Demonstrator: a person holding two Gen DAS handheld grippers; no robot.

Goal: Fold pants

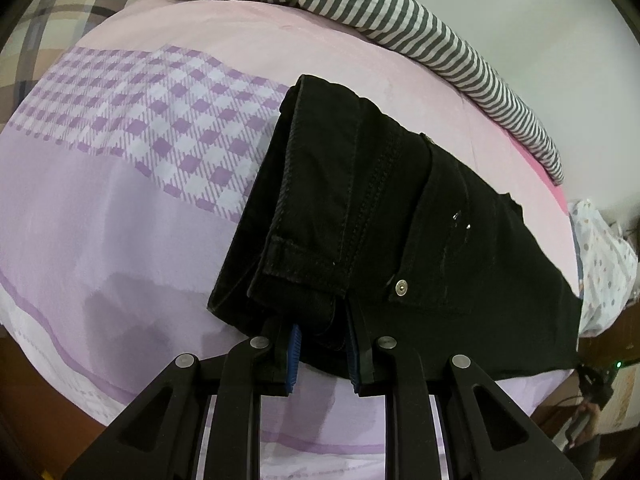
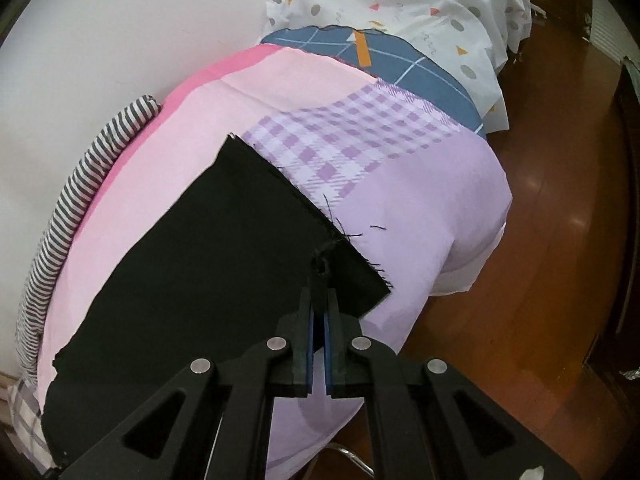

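Observation:
The black pants [image 1: 380,216] lie on a pink and purple bedsheet [image 1: 120,200], folded lengthwise. In the left wrist view the waistband end with a metal rivet faces me. My left gripper [image 1: 322,320] is shut on the waistband's thick folded edge, its blue pads partly hidden by the cloth. In the right wrist view the pants [image 2: 192,248] stretch away to the frayed leg hems. My right gripper [image 2: 319,300] is shut on the near hem corner, jaws nearly touching around the cloth.
A grey and white striped cloth [image 1: 380,12] lies along the bed's far edge by the wall. A blue checked fabric [image 2: 400,60] and a white patterned sheet [image 2: 420,4] lie beyond the bed's end. Wooden floor [image 2: 552,208] is to the right of the bed.

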